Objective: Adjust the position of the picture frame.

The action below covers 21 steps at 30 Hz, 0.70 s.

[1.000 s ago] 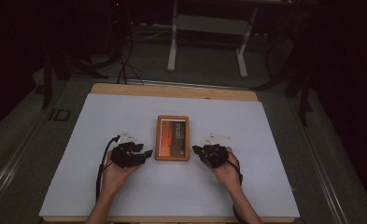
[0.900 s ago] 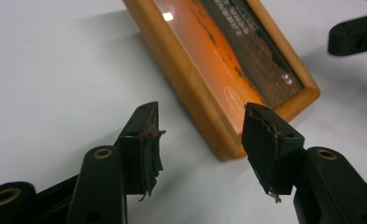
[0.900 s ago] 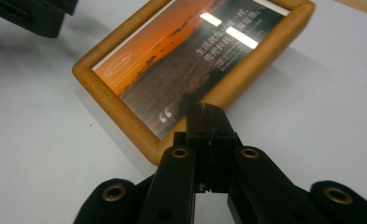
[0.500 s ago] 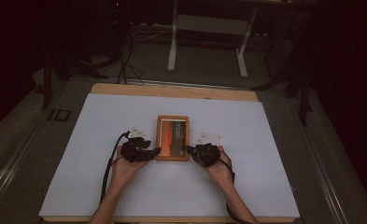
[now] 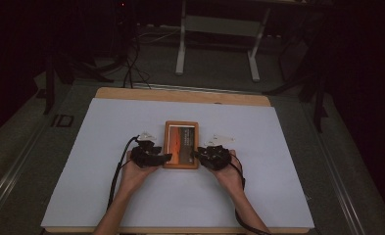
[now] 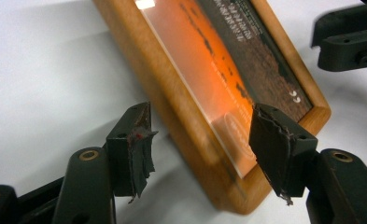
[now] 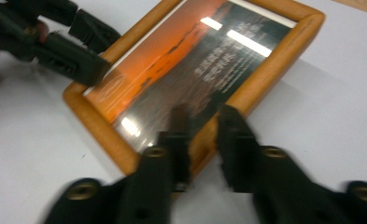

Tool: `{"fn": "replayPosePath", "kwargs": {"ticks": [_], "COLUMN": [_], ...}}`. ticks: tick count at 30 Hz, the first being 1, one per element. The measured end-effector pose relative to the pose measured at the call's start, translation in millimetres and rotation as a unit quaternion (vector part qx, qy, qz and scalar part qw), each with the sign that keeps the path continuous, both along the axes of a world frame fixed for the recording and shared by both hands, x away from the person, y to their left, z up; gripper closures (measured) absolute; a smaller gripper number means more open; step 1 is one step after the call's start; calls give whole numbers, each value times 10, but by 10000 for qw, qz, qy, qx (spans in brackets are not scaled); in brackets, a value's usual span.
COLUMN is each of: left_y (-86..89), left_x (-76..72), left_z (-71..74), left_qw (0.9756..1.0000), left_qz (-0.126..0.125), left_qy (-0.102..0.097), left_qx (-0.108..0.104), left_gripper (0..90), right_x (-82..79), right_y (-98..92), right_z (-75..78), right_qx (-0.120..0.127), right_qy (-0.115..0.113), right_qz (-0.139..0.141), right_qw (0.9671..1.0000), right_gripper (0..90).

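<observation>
**Framed picture flat at mid-table**

I see one wooden picture frame (image 5: 181, 145) lying flat, face up, on the white table cover (image 5: 107, 196), about centred left to right, with its long sides running away from me. Its border is warm orange-brown wood with rounded corners. Behind the glossy pane, which throws back bright ceiling glare, I make out a print: glowing orange on one half, dark brown on the other, with small pale lettering too blurred for me to read.
</observation>
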<state>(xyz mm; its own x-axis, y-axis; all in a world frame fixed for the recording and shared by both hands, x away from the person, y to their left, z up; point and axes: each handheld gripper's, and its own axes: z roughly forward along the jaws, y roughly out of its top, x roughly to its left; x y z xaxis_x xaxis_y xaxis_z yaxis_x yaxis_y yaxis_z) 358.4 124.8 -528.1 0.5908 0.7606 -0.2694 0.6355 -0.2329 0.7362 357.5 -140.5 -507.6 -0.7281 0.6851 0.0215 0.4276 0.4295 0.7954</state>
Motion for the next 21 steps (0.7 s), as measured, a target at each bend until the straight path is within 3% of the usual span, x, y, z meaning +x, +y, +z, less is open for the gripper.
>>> {"fn": "replayPosePath", "kwargs": {"ticks": [1,3,5,6,7,13,17,21], "left_y": [-35,-69,-75,-75,-75,-93,-89,-83], "left_x": [13,21,33,33,40,61,66,81], "left_z": [9,7,-3,-3,-9,-33,-35,-45], "left_qw": [10000,9999,9999,9999,9999,9998,9998,9997], "left_qz": [-59,-32,-1,-1,14,18,10,26], "left_qy": [-18,-15,14,14,41,131,154,250], "left_qx": [62,156,136,136,132,150,135,41], "left_gripper": [389,371,369,369,369,350,350,349], "right_x": [44,93,156,156,195,279,297,351], "right_y": [-3,-8,-9,-9,-2,44,51,24], "right_z": [-6,-20,-50,-50,-82,-187,-208,-259], "right_qx": [127,236,318,318,356,410,430,649], "right_qy": [119,248,490,490,644,967,1033,1326], "right_qz": [-44,-88,-66,-66,-61,-1,-11,52], "right_qw": [9998,9994,9983,9983,9973,9945,9937,9890], "right_gripper": [600,519,449,449,386,310,301,302]}}
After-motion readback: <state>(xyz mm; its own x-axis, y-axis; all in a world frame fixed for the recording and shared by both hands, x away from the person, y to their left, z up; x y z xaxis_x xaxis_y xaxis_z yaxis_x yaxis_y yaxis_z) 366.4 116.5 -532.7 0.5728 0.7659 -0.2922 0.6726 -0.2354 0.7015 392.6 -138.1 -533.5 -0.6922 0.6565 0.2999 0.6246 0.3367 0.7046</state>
